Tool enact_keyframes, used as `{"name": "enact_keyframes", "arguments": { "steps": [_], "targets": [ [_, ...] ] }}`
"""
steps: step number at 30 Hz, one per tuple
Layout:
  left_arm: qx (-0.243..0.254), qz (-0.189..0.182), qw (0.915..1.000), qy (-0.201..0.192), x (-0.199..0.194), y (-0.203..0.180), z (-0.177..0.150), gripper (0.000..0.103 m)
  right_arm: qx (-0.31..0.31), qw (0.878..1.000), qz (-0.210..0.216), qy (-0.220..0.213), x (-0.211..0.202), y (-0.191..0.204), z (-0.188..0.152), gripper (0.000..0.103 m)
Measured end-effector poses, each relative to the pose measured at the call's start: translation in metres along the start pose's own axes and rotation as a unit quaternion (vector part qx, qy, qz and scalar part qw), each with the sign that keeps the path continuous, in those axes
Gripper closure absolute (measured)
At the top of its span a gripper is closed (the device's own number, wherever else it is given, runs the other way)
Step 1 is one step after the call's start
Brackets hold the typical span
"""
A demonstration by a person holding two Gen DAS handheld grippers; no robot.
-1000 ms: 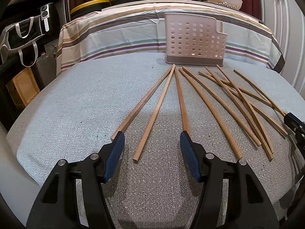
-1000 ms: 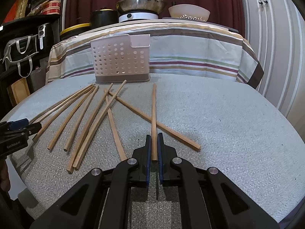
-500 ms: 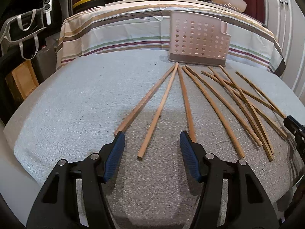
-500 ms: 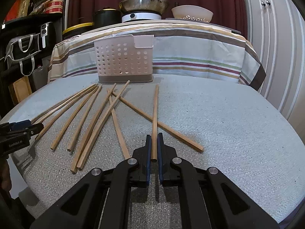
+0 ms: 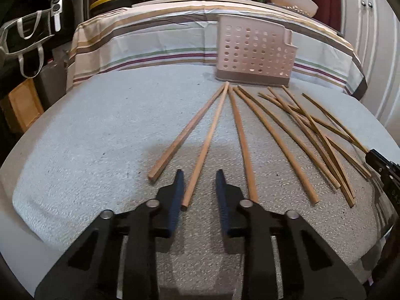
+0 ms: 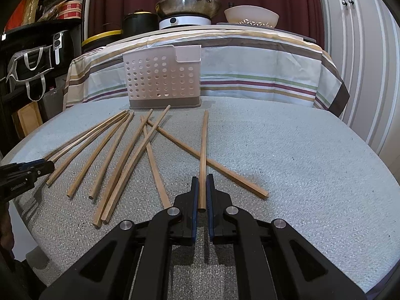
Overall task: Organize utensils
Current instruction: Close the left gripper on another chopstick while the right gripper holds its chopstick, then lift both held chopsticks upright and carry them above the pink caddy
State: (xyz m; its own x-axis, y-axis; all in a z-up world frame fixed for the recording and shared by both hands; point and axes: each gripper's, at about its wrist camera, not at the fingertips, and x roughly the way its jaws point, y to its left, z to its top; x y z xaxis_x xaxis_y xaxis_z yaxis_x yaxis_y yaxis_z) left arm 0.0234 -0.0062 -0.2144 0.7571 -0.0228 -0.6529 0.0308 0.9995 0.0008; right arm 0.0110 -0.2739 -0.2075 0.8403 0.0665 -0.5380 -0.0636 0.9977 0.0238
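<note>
In the left wrist view, the left gripper (image 5: 198, 175) had just been narrowing around the near end of one chopstick (image 5: 203, 150) lying on the grey table (image 5: 87, 137); its blue pads stood either side, not yet pressing, with more chopsticks fanned toward the perforated utensil basket (image 5: 255, 55). In the right wrist view, the right gripper (image 6: 202, 178) was clamped on a single chopstick (image 6: 203, 147) pointing toward that basket (image 6: 162, 80), the others scattered to its left.

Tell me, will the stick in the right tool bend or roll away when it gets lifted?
The chopstick looks like straight, thin wood, so probably stiff and light. Its end looks round, so it might roll if dropped. The right tool pinches only its near end, so it may tilt.
</note>
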Motion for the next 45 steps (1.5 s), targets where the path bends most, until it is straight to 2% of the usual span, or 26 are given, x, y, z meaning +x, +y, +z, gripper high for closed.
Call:
{"name": "enact_keyframes", "arguments": {
  "steps": [4, 8, 16, 23, 31, 45],
  "targets": [
    [-0.004, -0.007, 1.0000, -0.003, 0.001, 0.002, 0.001, 0.080, 0.003, 1.000, 0.001, 0.000, -0.001, 0.001, 0.001, 0.096],
    [-0.016, -0.008, 0.9998, -0.006, 0.002, 0.007, 0.001, 0.086, 0.003, 1.000, 0.002, 0.002, 0.000, 0.000, 0.000, 0.096],
    [0.004, 0.017, 0.9998, -0.012, -0.001, -0.002, -0.003, 0.085, 0.003, 1.000, 0.004, 0.001, 0.000, 0.001, -0.001, 0.096],
    [-0.002, -0.003, 0.9999, -0.013, -0.001, 0.002, -0.003, 0.095, 0.003, 1.000, 0.004, 0.000, -0.001, 0.002, 0.000, 0.096],
    [0.000, -0.007, 0.9999, -0.011, -0.001, 0.002, -0.001, 0.097, 0.003, 1.000, 0.005, -0.003, -0.004, 0.002, 0.001, 0.096],
    [0.011, -0.007, 0.9973, -0.072, -0.030, 0.001, 0.026, 0.097, 0.004, 0.999, 0.004, -0.038, -0.024, 0.002, 0.020, 0.096]
  ]
}}
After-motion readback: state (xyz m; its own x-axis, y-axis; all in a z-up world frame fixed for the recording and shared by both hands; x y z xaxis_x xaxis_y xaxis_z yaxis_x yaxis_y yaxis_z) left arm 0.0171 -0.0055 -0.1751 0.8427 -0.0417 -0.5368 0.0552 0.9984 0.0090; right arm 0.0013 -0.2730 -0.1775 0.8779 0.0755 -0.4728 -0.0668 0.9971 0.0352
